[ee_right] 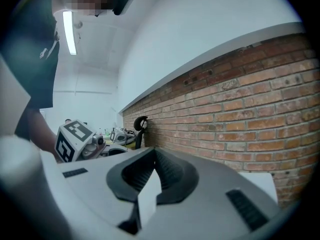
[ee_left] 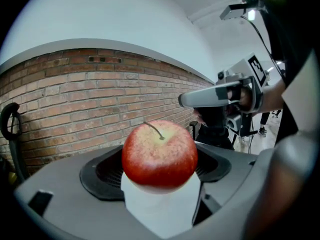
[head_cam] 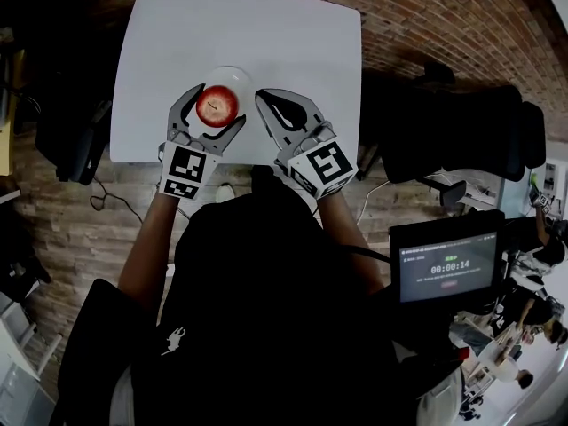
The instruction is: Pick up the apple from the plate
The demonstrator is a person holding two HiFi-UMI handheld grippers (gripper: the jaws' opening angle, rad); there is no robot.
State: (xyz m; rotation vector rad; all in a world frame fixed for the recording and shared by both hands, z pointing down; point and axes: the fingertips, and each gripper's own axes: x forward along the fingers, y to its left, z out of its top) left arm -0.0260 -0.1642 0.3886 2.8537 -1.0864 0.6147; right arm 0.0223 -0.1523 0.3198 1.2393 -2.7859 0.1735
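A red apple [head_cam: 217,106] sits between the two fingers of my left gripper [head_cam: 217,107], which is shut on it at the near edge of a small white plate [head_cam: 238,79] on the white table [head_cam: 266,34]. In the left gripper view the apple [ee_left: 160,154] fills the gap between the dark pads [ee_left: 102,171], stem up, with white surface below it. My right gripper [head_cam: 271,98] hovers just right of the plate, shut with nothing in it. Its tips meet in the right gripper view [ee_right: 152,154].
The table stands on a brick-patterned floor [head_cam: 426,16]. A black office chair [head_cam: 461,131] stands to the right of the table and dark gear [head_cam: 75,140] to its left. A monitor [head_cam: 448,264] showing a timer is at the lower right.
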